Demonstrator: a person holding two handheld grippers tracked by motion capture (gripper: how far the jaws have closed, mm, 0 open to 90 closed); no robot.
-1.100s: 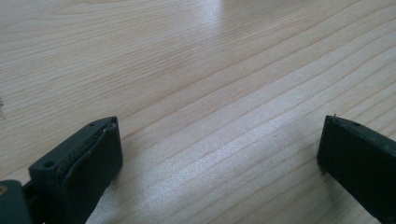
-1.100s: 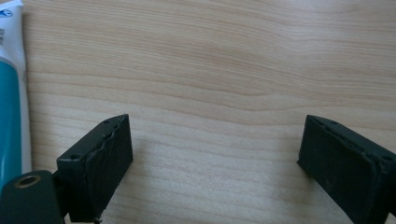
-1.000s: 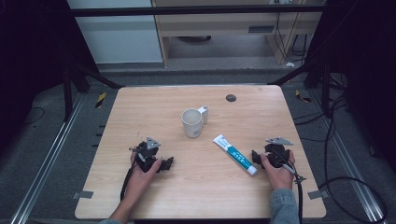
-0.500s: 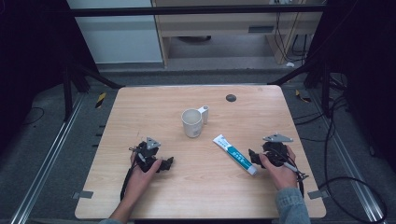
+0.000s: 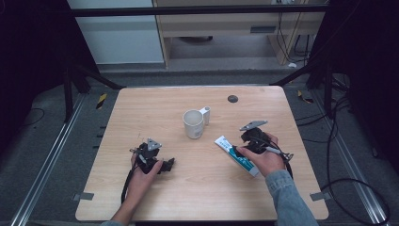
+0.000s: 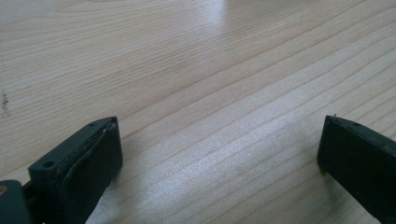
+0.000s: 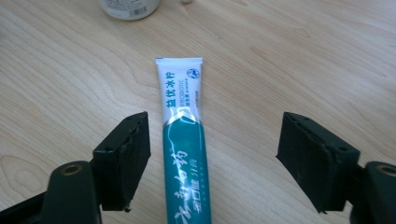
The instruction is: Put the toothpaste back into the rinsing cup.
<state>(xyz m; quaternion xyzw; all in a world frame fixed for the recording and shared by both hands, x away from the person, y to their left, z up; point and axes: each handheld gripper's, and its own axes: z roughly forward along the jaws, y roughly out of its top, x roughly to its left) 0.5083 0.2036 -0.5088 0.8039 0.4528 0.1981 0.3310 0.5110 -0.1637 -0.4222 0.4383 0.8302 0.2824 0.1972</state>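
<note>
Left gripper: the black two-jaw left gripper lies low on the pale wooden table, near its front edge and left of the middle; its jaws stand spread wide, with bare wood grain between them in the left gripper view.
Right gripper: the black two-jaw right gripper, held in a hand with a blue denim sleeve, sits towards the front right of the table; its jaws are spread wide and touch nothing.
Tube: the white and teal toothpaste tube lies flat on the table between the open jaws of the right gripper, nearer the left-hand jaw in the right gripper view; its flat crimped white end points away towards the cup. In the high view the tube lies slantwise, partly under the hand.
Cup: a white ceramic mug with a handle stands upright near the middle of the table, beyond the tube and apart from it.
Far edge: a small dark round disc lies near the back edge, right of centre.
Surface: light wood, straight grain, soft glare.
Room: grey floor, metal rails, black frame posts, cables at right, a pale cabinet behind.
</note>
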